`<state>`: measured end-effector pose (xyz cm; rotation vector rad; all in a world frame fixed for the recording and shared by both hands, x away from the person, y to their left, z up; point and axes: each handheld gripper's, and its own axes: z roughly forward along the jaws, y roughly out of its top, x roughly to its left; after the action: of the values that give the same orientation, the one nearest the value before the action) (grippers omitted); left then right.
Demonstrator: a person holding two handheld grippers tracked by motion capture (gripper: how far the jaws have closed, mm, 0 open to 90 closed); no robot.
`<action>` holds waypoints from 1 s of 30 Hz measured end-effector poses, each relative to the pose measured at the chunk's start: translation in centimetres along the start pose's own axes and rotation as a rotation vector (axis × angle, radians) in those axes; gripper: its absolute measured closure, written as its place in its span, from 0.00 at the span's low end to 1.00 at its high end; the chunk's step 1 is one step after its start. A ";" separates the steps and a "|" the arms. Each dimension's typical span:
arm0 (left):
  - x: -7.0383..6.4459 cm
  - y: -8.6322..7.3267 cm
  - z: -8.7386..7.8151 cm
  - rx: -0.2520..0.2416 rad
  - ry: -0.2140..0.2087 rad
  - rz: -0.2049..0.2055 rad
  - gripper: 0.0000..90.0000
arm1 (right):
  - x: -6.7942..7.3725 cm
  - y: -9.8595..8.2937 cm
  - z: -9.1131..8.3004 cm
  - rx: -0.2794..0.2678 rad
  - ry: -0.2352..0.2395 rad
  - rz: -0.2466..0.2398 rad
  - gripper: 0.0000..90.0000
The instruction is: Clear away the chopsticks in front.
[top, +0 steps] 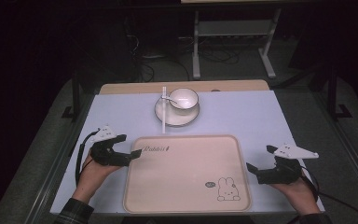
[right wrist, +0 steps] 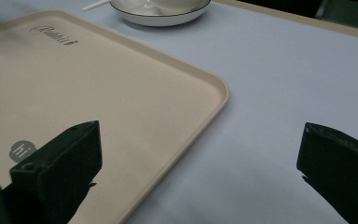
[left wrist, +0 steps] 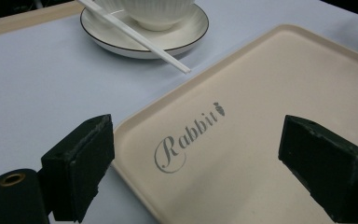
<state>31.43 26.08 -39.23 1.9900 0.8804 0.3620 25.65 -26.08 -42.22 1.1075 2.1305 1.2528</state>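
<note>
High view: beige tray (top: 189, 175) lower centre of frame, flanked by left gripper (top: 137, 153) at its upper-left corner and right gripper (top: 251, 169) at its right edge, both spread wide, empty. Advice: straddle rim squarely before closing. Tray edge lies between each pair of jaws, untouched.

"What's in front of my jaws?"

"The bare beige tray (top: 186, 177), flat and open between my two grippers."

"And beyond it?"

"A saucer (top: 177, 116) with a bowl (top: 183, 98) and a white chopstick (top: 164, 109) jutting toward the tray's far edge; open table (top: 251, 116) on either side."
</note>
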 end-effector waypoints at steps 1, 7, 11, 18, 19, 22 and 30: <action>0.0 0.2 0.2 0.001 0.000 -0.004 0.11 | 0.0 0.0 0.0 -0.001 -0.002 0.001 0.00; 0.3 1.3 1.5 0.016 0.000 -0.006 0.11 | 0.0 0.1 0.2 -0.002 0.002 0.001 0.00; 0.3 2.0 2.1 0.019 -0.001 -0.001 0.11 | 0.0 0.2 0.4 -0.003 0.005 -0.003 0.00; 0.9 3.6 3.9 0.022 0.010 -0.004 0.11 | -0.1 0.3 0.5 -0.007 0.008 0.003 0.00; 1.0 3.8 4.2 0.023 0.011 -0.005 0.11 | -0.1 0.3 0.5 -0.009 0.010 0.003 0.00; 1.4 4.8 5.2 0.027 0.020 -0.004 0.11 | -0.1 0.4 0.6 -0.011 0.010 0.002 0.00; 2.8 6.7 8.0 0.047 0.058 -0.019 0.11 | -0.2 0.4 0.6 -0.012 0.010 0.008 0.00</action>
<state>40.87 20.80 -38.33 2.0213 0.9516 0.3934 26.38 -25.86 -42.20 1.1085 2.1245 1.2756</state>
